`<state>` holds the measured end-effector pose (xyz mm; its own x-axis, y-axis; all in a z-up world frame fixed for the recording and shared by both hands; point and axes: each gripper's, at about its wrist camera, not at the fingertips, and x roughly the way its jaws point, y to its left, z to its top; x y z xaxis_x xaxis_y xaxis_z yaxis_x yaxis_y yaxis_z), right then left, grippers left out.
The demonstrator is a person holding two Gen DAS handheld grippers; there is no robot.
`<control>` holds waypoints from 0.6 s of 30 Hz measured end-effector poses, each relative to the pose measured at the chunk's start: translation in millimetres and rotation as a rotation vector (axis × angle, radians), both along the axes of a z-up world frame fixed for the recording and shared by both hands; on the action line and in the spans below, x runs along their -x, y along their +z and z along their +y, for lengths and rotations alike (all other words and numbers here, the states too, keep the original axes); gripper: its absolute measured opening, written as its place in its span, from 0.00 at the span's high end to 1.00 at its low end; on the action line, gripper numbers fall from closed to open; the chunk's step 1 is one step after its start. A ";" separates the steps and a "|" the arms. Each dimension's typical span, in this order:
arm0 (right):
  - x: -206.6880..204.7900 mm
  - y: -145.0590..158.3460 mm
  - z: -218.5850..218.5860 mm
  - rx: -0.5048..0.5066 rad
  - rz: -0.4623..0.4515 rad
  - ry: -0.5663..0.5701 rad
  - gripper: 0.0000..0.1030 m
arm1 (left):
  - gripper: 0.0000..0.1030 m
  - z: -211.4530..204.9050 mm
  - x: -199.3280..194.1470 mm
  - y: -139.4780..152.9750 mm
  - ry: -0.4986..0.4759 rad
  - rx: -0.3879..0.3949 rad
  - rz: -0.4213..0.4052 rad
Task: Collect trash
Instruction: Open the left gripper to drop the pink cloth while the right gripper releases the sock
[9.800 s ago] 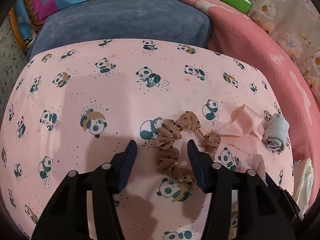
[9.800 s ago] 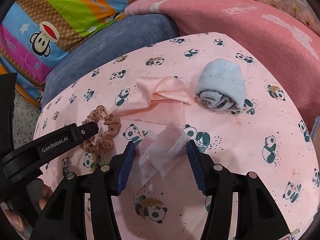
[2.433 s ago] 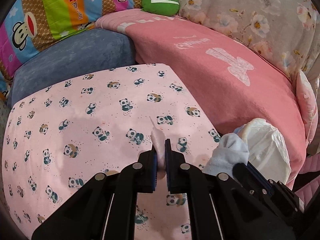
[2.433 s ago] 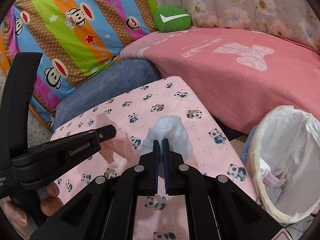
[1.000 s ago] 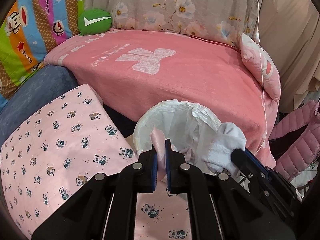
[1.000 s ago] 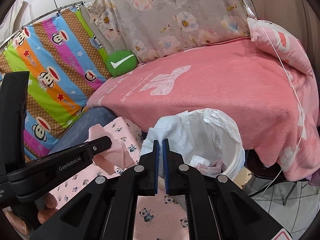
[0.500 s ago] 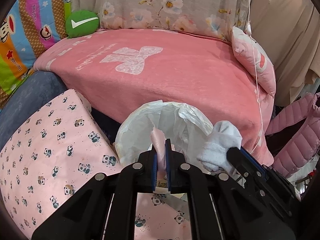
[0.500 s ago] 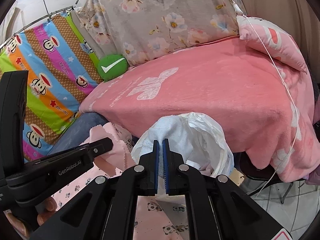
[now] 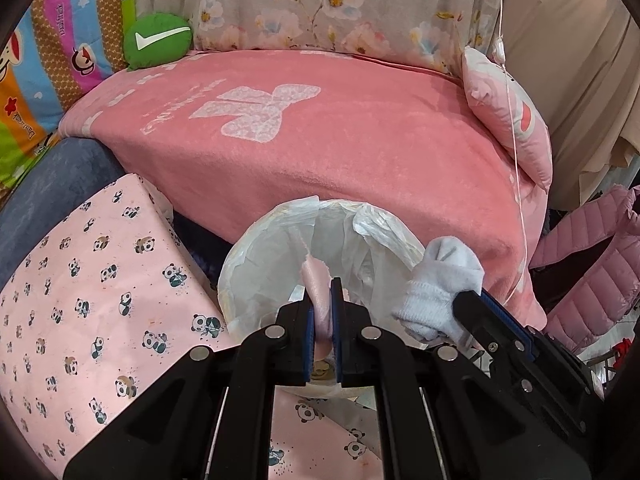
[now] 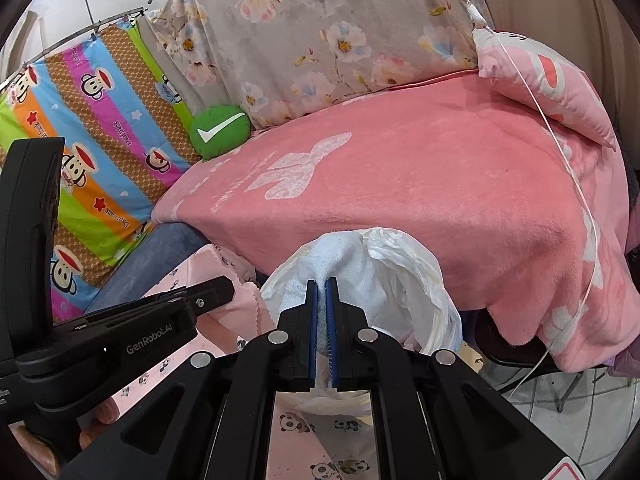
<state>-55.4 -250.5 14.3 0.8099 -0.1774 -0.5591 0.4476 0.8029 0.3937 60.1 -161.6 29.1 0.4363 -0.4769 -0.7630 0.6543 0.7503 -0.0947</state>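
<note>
The left gripper (image 9: 322, 312) is clamped tight on a pink cloth scrap (image 9: 316, 284). The scrap sticks up between the jaws & hangs right over the open mouth of the trash bin (image 9: 248, 256), which has a white plastic bag (image 9: 376, 224) as a liner. The right gripper (image 10: 322, 300) is squeezed on a white-blue sock (image 10: 340, 256), also held at the bin's mouth. From the left wrist cam that sock (image 9: 440, 292) shows at the bin's right rim.

The bin stands between the panda sheet (image 9: 80, 280) & the pink blanket (image 9: 340, 140), just past the sheet's far corner. A green pillow (image 9: 156, 40) sits far back on the blanket's left corner.

Both things are soft, floppy & very light. They won't break, so a hard squeeze is ok. They prob won't drop like a stone; a light cloth may float a bit or stick to the blue pads. The scrap's thin zig-zag edge could catch on the liner. Best hold is a bunched-up part near the middle, not a thin edge, so it can't slip. The liner is thin & crinkly too, so it may tear if poked.

Seems the step now is the drop: both bits look ready to fall in once the jaws let go.
</note>
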 end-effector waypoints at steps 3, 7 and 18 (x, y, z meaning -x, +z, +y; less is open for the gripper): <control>-5.7 -2.0 -2.6 0.004 0.011 0.003 0.94 | 0.93 -0.6 -5.6 -3.0 -0.010 0.013 0.018; -14.1 -5.2 -3.6 0.008 0.026 0.010 0.94 | 0.93 -1.2 -14.5 -7.9 -0.014 0.026 0.037; -41.4 -10.2 -5.2 0.014 0.049 0.029 0.86 | 0.43 17.1 -25.0 -12.9 0.066 0.041 0.011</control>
